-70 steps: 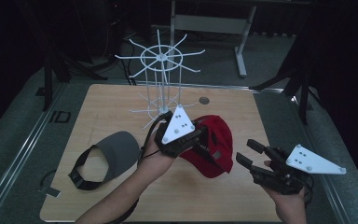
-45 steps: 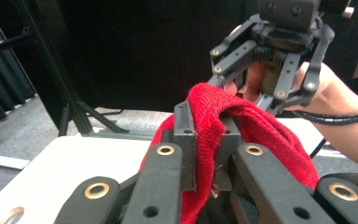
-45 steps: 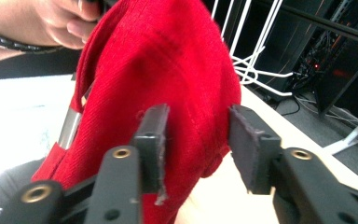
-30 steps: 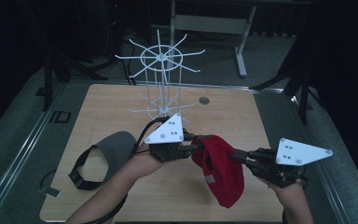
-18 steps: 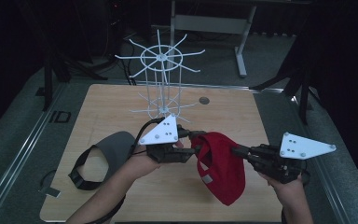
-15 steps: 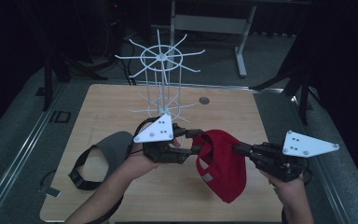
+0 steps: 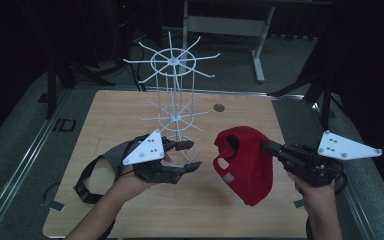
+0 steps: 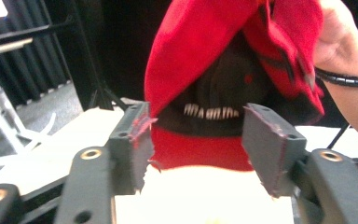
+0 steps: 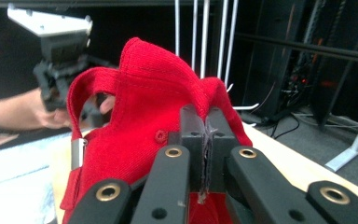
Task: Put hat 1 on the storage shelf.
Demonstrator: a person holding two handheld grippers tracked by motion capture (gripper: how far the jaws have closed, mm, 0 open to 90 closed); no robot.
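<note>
above the light wooden worktop [image 7: 130,115], right claw [image 7: 266,146] pinches the red fabric cap [image 7: 245,160], held aloft. left claw [image 7: 190,156], jaws just opening, stands apart, empty. judged: handover done; hanging on the white wire rack [image 7: 172,95] remains.

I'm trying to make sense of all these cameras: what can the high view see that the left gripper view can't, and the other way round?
The high view takes in the white wire rack, the grey visor lying on the wooden table, and both grippers: the left gripper, jaws apart after just opening, and the right gripper pinching the cap. The left gripper view looks straight into the cap's dark lining, with white lettering on an inner label, seen between its own pads. Both share the red cap hanging from the right gripper above the table.
</note>
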